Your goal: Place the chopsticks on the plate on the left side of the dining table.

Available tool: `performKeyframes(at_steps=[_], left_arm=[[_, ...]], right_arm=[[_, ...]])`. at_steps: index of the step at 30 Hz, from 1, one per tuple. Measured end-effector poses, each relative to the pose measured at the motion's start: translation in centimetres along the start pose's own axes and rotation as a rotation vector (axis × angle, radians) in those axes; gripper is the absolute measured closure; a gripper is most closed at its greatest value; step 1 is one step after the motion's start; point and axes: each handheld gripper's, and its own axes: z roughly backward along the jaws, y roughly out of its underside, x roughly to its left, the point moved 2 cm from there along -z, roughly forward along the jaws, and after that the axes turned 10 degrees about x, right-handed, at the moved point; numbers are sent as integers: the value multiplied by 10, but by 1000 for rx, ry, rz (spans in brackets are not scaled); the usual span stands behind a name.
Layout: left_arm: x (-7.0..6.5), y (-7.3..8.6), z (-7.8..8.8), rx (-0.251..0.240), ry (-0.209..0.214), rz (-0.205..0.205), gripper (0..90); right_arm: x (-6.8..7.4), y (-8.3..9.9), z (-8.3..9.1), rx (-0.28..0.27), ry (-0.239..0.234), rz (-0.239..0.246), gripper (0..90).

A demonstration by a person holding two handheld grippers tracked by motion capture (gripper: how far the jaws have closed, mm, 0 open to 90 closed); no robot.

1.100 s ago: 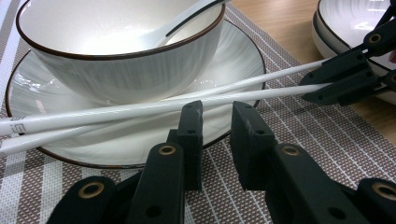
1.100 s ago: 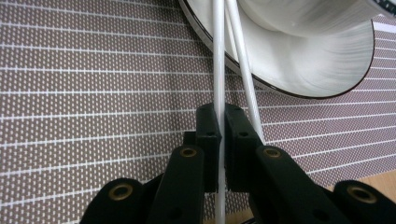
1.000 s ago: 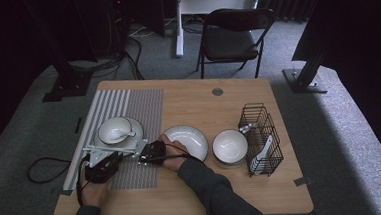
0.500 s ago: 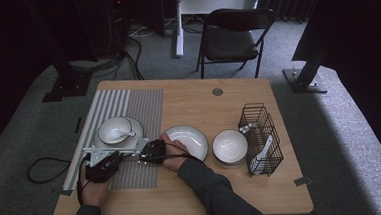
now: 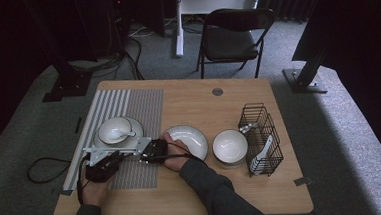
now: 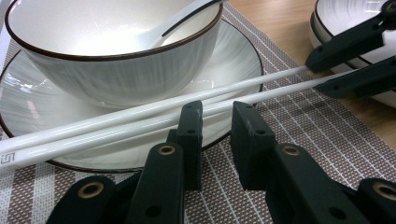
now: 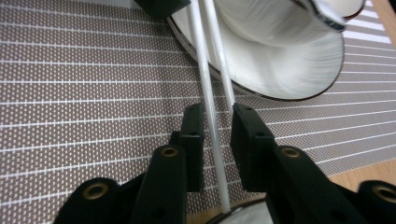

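Two white chopsticks (image 6: 116,119) lie side by side across the near rim of a white plate (image 6: 28,102) on the striped placemat (image 5: 142,175). A dark-rimmed white bowl (image 5: 114,129) with a white spoon (image 6: 177,23) in it stands on the plate. My left gripper (image 6: 217,112) is open, its tips just short of the chopsticks' middle. My right gripper (image 7: 217,116) has just been opening. Its jaws now stand apart with the chopsticks (image 7: 205,70) running between them untouched. Its black jaws (image 6: 355,63) straddle the chopsticks' far end in the left gripper view.
A second white plate (image 5: 192,135) lies mid-table under my right hand. A stack of white bowls (image 5: 230,146) stands to its right, then a black wire basket (image 5: 260,138) holding spoons. A folding chair (image 5: 234,39) stands beyond the table.
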Motion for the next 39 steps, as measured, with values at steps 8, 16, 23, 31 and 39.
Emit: performKeyframes(at_steps=[8,16,23,31,39], left_arm=[[0,0,0,2,3,3,741],[0,-1,-1,3,8,0,733],[0,-1,-1,3,5,2,732],[4,-1,7,-13,-9,6,732],[14,0,14,-26,-34,33,730]], right_arm=[[-6,3,4,-14,3,-32,605],[-12,7,-5,10,-48,-83,586],[-13,5,-10,13,-61,-95,623],[-14,4,-12,13,-63,-106,731],[-15,3,-14,13,-61,-111,740]])
